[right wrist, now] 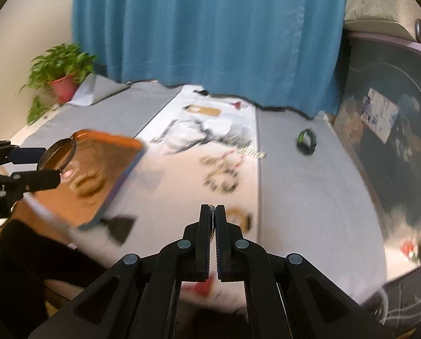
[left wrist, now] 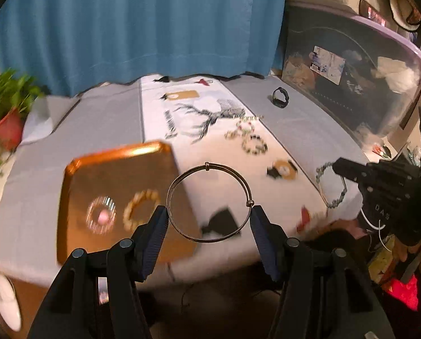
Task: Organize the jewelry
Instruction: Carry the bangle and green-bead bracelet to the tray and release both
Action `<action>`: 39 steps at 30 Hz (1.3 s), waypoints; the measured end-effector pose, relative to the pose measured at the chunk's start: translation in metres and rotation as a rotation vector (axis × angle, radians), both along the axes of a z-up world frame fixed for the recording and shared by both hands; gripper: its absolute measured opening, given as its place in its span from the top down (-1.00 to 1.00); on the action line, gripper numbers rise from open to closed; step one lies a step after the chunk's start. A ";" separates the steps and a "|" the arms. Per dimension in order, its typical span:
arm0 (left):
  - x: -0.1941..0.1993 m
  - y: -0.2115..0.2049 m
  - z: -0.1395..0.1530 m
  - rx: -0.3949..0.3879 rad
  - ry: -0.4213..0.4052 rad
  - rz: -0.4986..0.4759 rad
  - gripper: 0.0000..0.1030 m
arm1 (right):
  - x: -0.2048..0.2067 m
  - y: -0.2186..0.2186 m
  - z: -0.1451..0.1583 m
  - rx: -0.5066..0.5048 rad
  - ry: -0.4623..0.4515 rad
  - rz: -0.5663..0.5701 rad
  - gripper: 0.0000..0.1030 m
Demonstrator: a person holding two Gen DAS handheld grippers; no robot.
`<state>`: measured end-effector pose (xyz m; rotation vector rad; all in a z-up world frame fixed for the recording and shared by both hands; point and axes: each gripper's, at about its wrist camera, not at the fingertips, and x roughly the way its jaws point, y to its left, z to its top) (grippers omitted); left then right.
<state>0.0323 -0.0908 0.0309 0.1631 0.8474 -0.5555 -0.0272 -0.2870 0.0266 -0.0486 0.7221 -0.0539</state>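
Now the left claw [left wrist: 209,216] grips a metal bangle [left wrist: 209,202] across its width; the right claw [right wrist: 213,209] is clenched.

Open grey bench [right wrist: 309,197] right of orange tray [left wrist: 117,186]; beaded bracelets [left wrist: 247,138] clustered between, storage bin [left wrist: 360,90] walling far right.

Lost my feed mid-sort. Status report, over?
Left gripper clamps thin metal bangle beside orange tray. Right gripper shut on green bead bracelet. Path to tray open.
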 end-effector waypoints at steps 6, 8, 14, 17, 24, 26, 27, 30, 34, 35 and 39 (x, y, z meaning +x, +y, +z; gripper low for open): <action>-0.061 0.044 -0.009 0.016 -0.007 0.042 -0.08 | -0.058 0.051 -0.013 0.021 0.035 0.067 0.93; -0.077 0.058 -0.012 0.017 -0.012 0.060 -0.08 | -0.074 0.066 -0.016 0.019 0.043 0.092 0.93; -0.113 0.089 -0.023 -0.004 0.010 0.120 -0.08 | -0.107 0.106 -0.019 0.018 0.056 0.166 0.93; -0.123 0.097 -0.026 -0.012 0.017 0.127 -0.08 | -0.119 0.123 -0.019 0.006 0.055 0.204 0.93; -0.135 0.097 -0.026 -0.022 0.008 0.111 -0.08 | -0.126 0.139 -0.015 -0.020 0.053 0.229 0.93; -0.136 0.098 -0.025 -0.025 0.006 0.108 -0.08 | -0.125 0.139 -0.015 -0.024 0.055 0.230 0.93; -0.136 0.098 -0.025 -0.025 0.006 0.109 -0.08 | -0.125 0.139 -0.015 -0.021 0.054 0.229 0.93; -0.136 0.099 -0.026 -0.026 0.010 0.109 -0.08 | -0.125 0.140 -0.016 -0.021 0.057 0.230 0.93; -0.136 0.100 -0.026 -0.028 0.015 0.116 -0.08 | -0.124 0.142 -0.017 -0.023 0.067 0.233 0.93; -0.135 0.100 -0.027 -0.028 0.017 0.117 -0.08 | -0.124 0.142 -0.018 -0.023 0.071 0.233 0.93; -0.131 0.100 -0.030 -0.028 0.026 0.122 -0.08 | -0.119 0.141 -0.021 -0.024 0.084 0.235 0.93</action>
